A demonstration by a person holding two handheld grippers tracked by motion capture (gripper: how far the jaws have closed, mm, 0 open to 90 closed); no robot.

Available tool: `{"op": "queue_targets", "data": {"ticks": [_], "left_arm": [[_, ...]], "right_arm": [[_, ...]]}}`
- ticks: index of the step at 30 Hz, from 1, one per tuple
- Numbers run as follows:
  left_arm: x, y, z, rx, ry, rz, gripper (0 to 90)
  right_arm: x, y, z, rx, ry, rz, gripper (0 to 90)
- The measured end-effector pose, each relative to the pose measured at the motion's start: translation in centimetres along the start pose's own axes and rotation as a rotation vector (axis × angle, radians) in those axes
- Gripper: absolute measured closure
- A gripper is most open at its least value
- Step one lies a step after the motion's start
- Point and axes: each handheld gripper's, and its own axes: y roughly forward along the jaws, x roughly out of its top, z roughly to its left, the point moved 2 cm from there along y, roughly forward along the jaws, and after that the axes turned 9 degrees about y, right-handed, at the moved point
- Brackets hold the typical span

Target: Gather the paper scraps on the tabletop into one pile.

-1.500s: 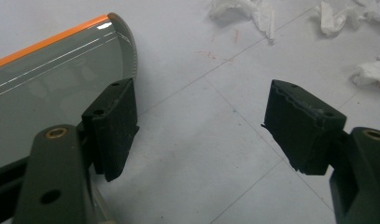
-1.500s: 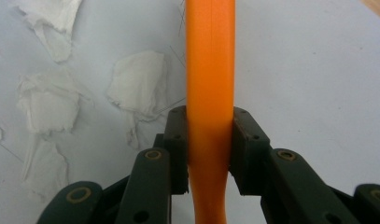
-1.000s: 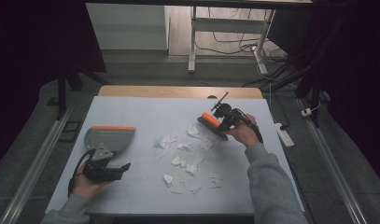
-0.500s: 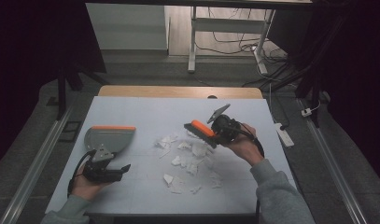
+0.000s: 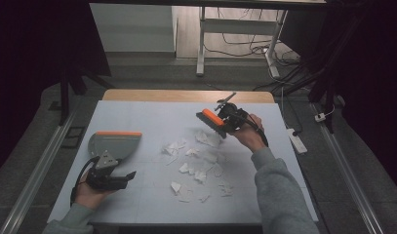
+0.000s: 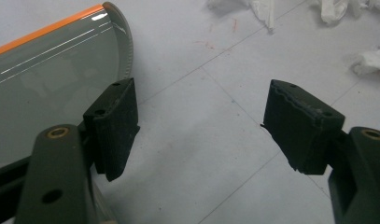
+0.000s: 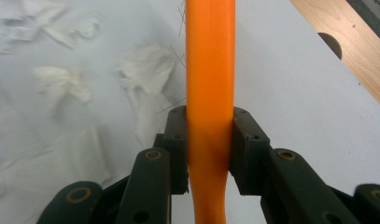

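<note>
My right gripper (image 5: 225,125) is shut on the orange handle of a small brush (image 5: 210,118) and holds it above the far side of a scatter of torn white paper scraps (image 5: 196,157). In the right gripper view the brush handle (image 7: 210,70) stands clamped between the jaws of the right gripper (image 7: 210,145), with scraps (image 7: 145,66) on the table below. A grey dustpan (image 5: 113,143) with an orange edge lies at the left. My left gripper (image 5: 128,176) rests open just in front of it. In the left gripper view the dustpan (image 6: 52,70) lies beside the left jaw of this gripper (image 6: 201,133).
The white tabletop (image 5: 152,117) ends in a wooden strip (image 5: 186,95) at the far side, seen as a wood edge (image 7: 351,51) in the right gripper view. A power strip (image 5: 295,140) lies off the table's right edge. More scraps (image 6: 372,60) lie ahead of the left gripper.
My right hand has turned and swung the brush head to the left, over the far scraps. The left gripper and dustpan have stayed put.
</note>
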Motion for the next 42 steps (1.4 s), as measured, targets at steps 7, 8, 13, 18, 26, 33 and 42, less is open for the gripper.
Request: {"op": "queue_targets", "data": {"ticks": [7,8,13,18,26,33,42], "left_arm": [[-0.1,0.1,0.1,-0.002,-0.004,-0.001,27.5],[-0.1,0.1,0.1,-0.001,-0.004,0.000,27.5],[-0.1,0.0,0.0,-0.001,0.001,-0.003,27.5],[0.0,0.1,0.0,-0.002,0.005,-0.002,27.5],[0.2,0.2,-0.2,0.006,0.009,0.001,27.5],[0.2,0.2,-0.2,0.005,0.009,0.000,27.5],[0.1,0.1,-0.1,0.008,0.007,-0.003,27.5]], "right_arm": [[1.1,2.5,1.0,-0.010,-0.079,0.070,70.3],[1.2,2.6,1.4,0.010,-0.095,0.076,70.4],[0.7,2.1,3.7,0.045,-0.185,0.124,70.4],[-1.5,0.2,5.4,0.135,-0.226,0.108,70.4],[-3.0,-5.1,4.4,0.114,-0.155,-0.105,70.3],[-2.9,-6.0,3.9,0.131,-0.133,-0.142,70.3],[0.1,-3.2,5.6,0.106,-0.179,-0.108,70.3]]}}
